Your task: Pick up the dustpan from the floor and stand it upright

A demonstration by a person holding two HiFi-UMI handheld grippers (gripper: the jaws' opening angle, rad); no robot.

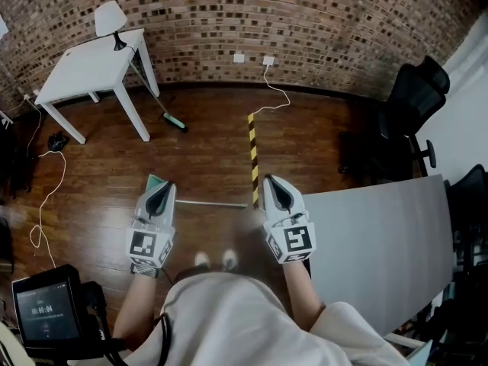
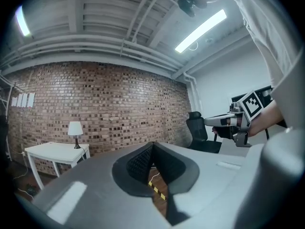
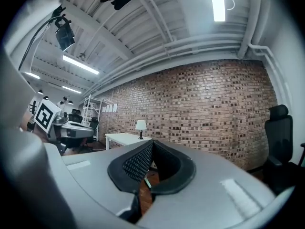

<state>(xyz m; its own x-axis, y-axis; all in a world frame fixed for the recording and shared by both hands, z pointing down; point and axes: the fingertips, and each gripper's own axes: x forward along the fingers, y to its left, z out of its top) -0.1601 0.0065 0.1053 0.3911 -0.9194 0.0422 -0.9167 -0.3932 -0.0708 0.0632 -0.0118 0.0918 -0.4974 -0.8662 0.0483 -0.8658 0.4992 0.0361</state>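
The dustpan lies flat on the wooden floor just ahead of the person's feet. Its green pan (image 1: 155, 181) peeks out beside my left gripper, and its thin grey handle (image 1: 217, 203) runs to the right between the two grippers. My left gripper (image 1: 160, 191) (image 2: 153, 144) is held level above the pan, shut and empty. My right gripper (image 1: 274, 183) (image 3: 152, 142) hovers level over the handle's far end, also shut with nothing in it. Neither touches the dustpan. Each gripper view shows the other gripper off to its side.
A white table (image 1: 84, 71) with a lamp (image 1: 110, 17) stands at the back left, with a broom (image 1: 174, 122) leaning on it. A yellow-black tape strip (image 1: 252, 158) runs along the floor. At the right are a grey tabletop (image 1: 381, 235) and black chairs (image 1: 412, 97). Cables trail at the left.
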